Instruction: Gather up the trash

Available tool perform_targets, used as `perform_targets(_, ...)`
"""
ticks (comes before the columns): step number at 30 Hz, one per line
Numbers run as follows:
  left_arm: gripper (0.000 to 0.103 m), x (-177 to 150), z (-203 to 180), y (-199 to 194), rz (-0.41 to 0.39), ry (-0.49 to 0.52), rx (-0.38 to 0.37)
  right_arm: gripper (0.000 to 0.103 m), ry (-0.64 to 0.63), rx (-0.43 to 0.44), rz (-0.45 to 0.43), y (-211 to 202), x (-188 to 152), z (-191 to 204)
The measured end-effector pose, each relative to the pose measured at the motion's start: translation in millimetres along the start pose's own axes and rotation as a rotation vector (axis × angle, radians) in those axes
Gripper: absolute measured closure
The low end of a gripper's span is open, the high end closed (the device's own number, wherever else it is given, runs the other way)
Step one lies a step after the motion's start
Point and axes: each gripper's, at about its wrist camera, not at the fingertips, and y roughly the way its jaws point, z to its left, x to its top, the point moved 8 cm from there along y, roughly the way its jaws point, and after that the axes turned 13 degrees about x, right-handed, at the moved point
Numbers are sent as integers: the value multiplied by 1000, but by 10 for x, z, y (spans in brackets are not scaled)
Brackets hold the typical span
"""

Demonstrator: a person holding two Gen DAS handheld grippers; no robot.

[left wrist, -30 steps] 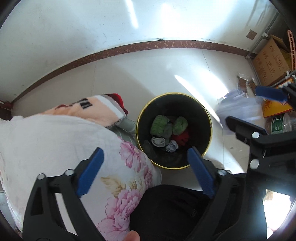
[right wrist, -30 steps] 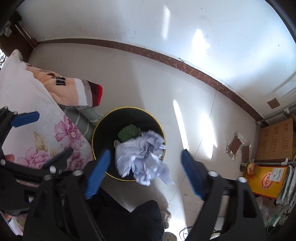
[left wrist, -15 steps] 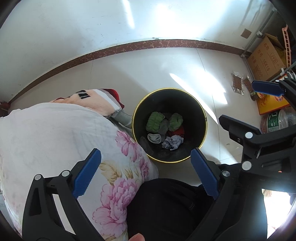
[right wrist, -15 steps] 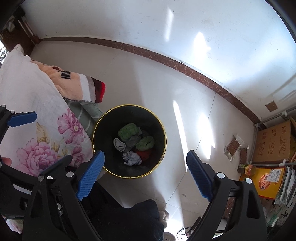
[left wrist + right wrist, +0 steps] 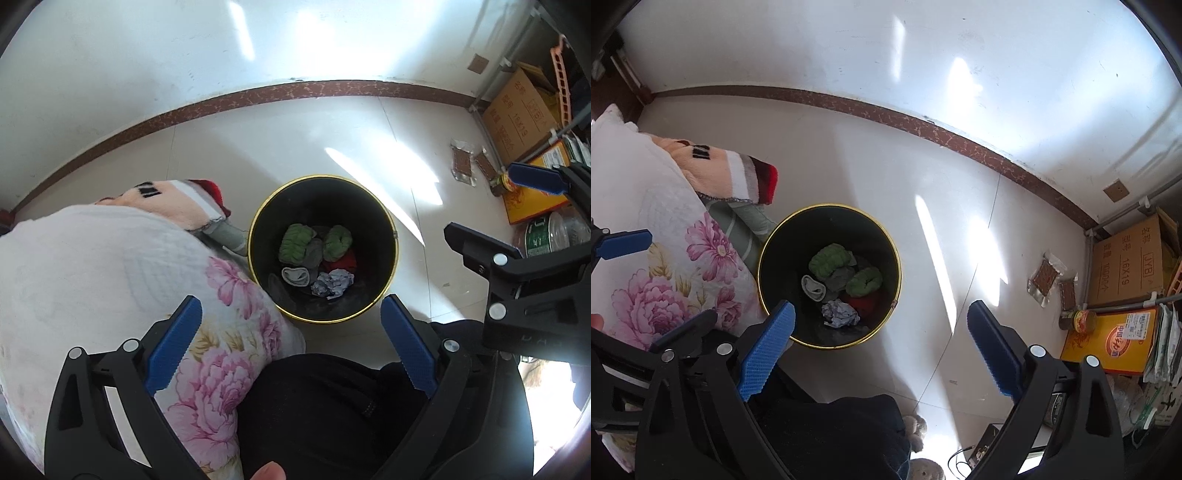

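I see crumpled paper (image 5: 840, 313) lying in the bin (image 5: 886, 236); both my hand-held grippers (image 5: 291, 341) (image 5: 881, 345) gape wide, empty; floor packets (image 5: 1045, 273) remain.

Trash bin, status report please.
Left gripper open, empty. Right gripper open, empty. Crumpled paper in trash bin. Nothing blocking.

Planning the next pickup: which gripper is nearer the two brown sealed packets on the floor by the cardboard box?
Right. The right gripper hangs between the bin and the packets; the left gripper is over the bedding, beyond the bin.
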Motion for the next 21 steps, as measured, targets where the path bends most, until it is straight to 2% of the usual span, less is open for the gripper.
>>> perform_targets(21, 6, -71, -281, 35, 51, 30, -49, 11, 25, -5, -12, -35, -110, -183)
